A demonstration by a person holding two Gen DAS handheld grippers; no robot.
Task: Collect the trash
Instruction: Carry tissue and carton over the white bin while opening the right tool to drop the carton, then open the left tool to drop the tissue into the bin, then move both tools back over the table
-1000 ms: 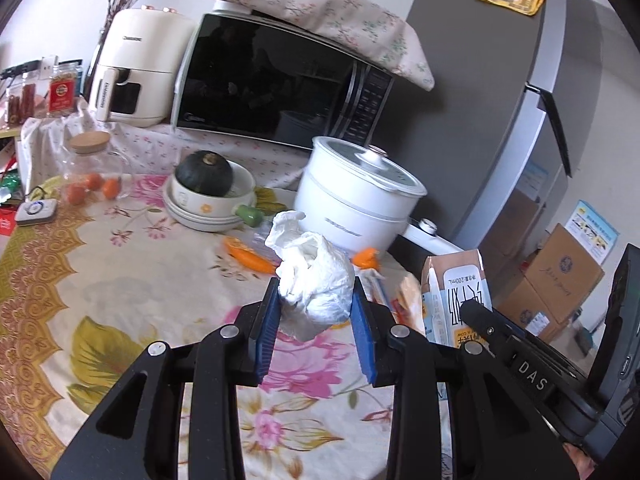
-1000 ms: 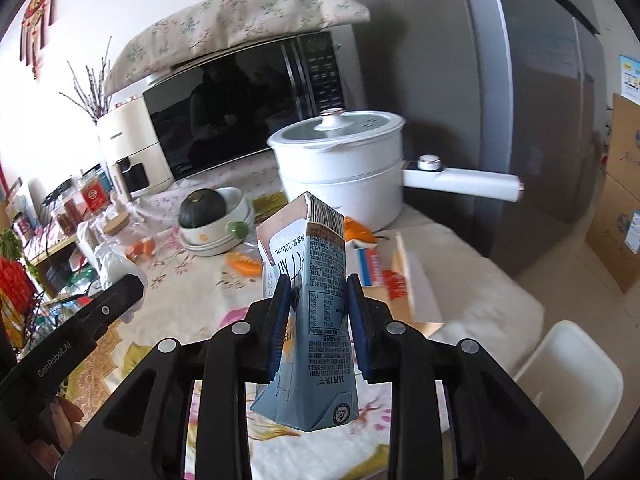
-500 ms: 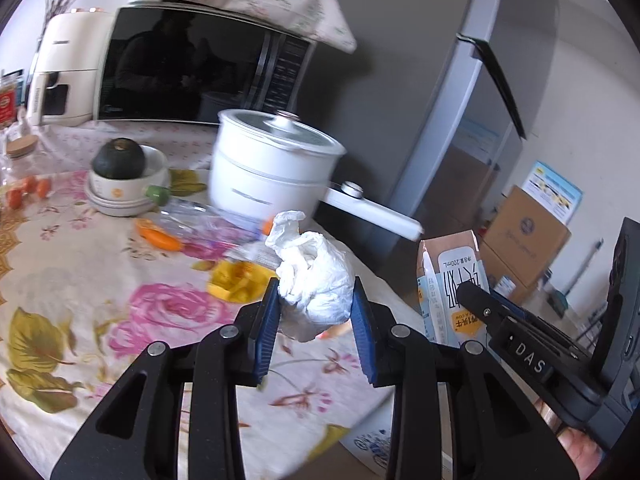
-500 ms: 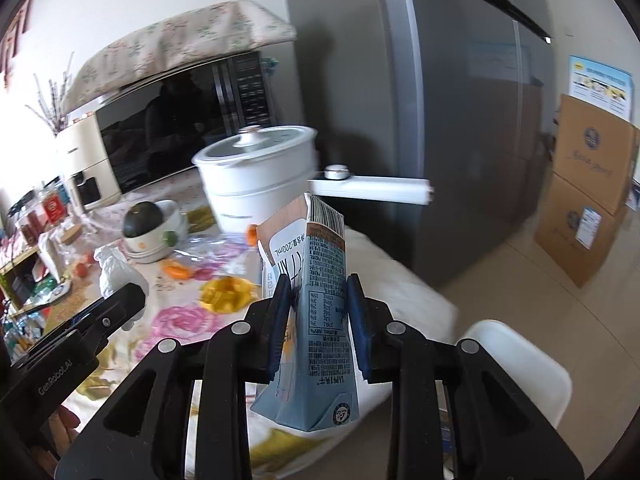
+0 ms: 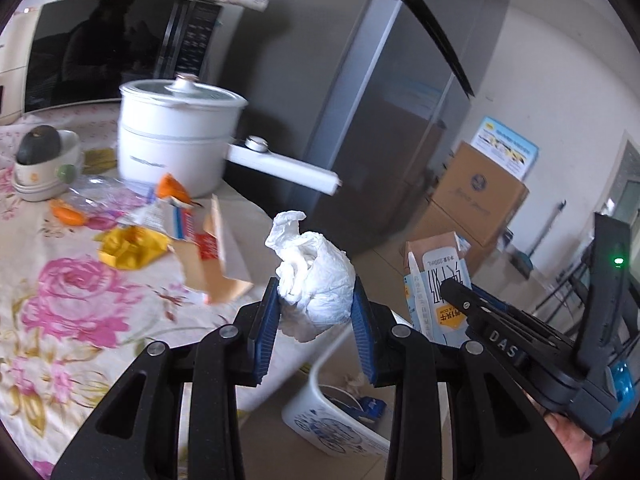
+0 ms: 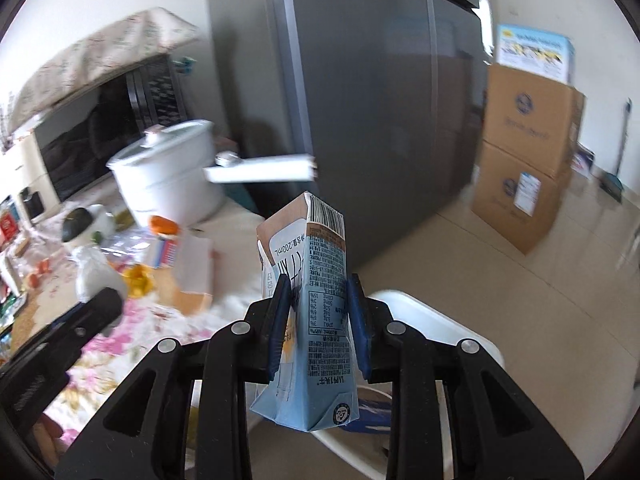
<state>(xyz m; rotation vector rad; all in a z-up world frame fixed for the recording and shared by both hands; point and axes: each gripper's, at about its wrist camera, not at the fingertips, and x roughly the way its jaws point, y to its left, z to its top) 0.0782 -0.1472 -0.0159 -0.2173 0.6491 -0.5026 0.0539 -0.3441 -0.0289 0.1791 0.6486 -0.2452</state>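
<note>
Swinging away from the counter (image 5: 72, 312) with both loads in hand: left tool (image 5: 316, 316) clamped on a crumpled white tissue wad (image 5: 316, 280), right tool (image 6: 318, 320) clamped on a small blue milk carton (image 6: 312, 320) (upright, barcode edge toward the camera). Compared with a second ago, when microwave, air fryer and the whole flowered cloth filled both views, now only the counter's end in frame at left, with the grey refrigerator (image 5: 380, 100) and stacked cardboard boxes (image 6: 524, 168) taking the centre and right. Newly in view below the tools: a white waste bin (image 5: 332, 420) on the floor just past the counter's edge, some refuse already inside. Grip on both items unchanged across the interval, neither slipped nor tilted. Judged meaning for the task: carrying phase nearly over, both pieces close above the bin, release the likely next step. Still left on the cloth: a yellow wrapper (image 5: 128, 248), a torn paper box (image 5: 212, 248) and orange scraps (image 5: 68, 214) beside the white electric pot (image 5: 176, 132), so further trips probably required.
</note>
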